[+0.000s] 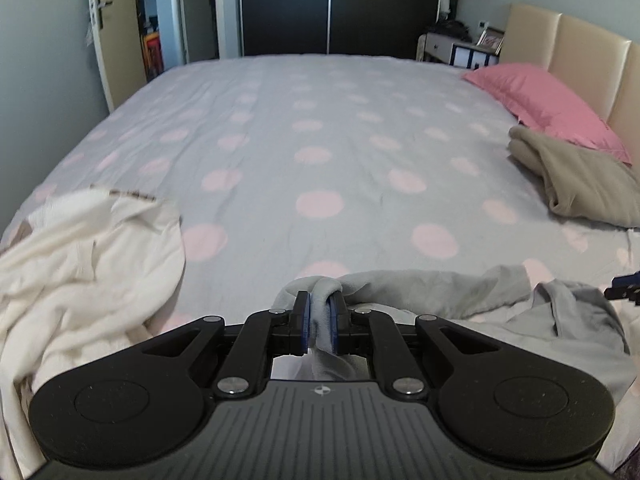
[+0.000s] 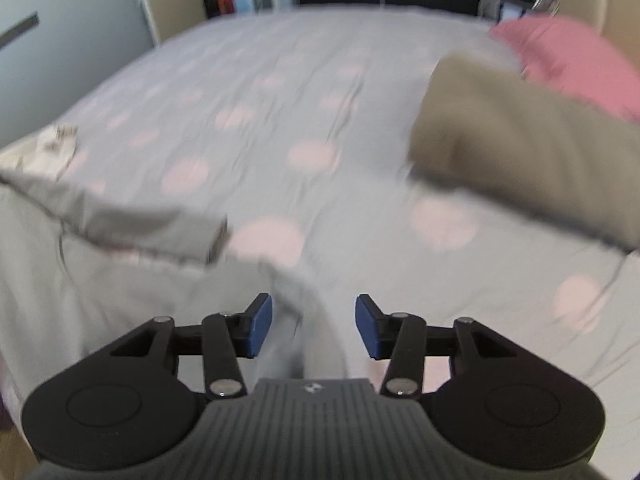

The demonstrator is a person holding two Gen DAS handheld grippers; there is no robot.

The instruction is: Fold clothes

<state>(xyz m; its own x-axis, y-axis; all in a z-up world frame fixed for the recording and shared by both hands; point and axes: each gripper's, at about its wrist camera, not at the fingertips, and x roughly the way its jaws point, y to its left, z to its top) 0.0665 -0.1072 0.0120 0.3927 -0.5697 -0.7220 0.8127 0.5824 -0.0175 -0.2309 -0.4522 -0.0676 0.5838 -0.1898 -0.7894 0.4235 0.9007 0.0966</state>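
A light grey garment (image 1: 480, 292) lies crumpled along the near edge of the bed. My left gripper (image 1: 319, 312) is shut on a bunched fold of it, and the cloth rises between the blue pads. In the right wrist view, which is blurred, the same grey garment (image 2: 120, 280) spreads to the left and a strip of it runs under my right gripper (image 2: 314, 326). That gripper is open; the cloth passes between its pads close to the left one, and neither pad presses on it.
A white garment (image 1: 80, 272) is heaped at the near left. A folded tan garment (image 1: 580, 180) rests at the right beside a pink pillow (image 1: 548, 104). The dotted bedsheet (image 1: 320, 120) stretches ahead to a dark wardrobe (image 1: 288, 8). A beige headboard (image 1: 580, 52) lines the right.
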